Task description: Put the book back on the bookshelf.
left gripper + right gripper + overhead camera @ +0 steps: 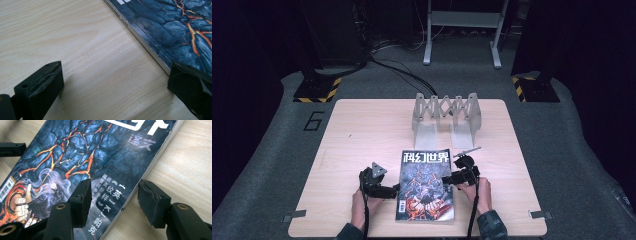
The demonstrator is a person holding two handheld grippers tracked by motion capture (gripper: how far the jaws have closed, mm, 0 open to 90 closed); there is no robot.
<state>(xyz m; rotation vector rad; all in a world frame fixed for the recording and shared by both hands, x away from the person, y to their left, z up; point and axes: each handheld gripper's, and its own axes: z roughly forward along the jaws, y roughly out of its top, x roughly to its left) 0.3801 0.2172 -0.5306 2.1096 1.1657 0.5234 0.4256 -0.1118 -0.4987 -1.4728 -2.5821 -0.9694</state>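
A magazine (426, 185) with a dark blue cover, orange lava cracks and white Chinese title lies flat on the wooden table (362, 130), near its front edge. My left gripper (394, 189) rests at the magazine's left edge, open. In the left gripper view (115, 71) one jaw is over bare wood and the other sits at the rim of the cover (180, 30). My right gripper (452, 179) is at the magazine's right edge, open. In the right gripper view (115, 188) its jaws straddle that edge, one above the cover (87, 150), one above the table.
A grey folding book stand (447, 112) stands at the back middle of the table. Bare wood lies left and right of the magazine. Beyond the table there is dark carpet with cables and stand feet. The left gripper's jaw (12, 148) shows across the cover.
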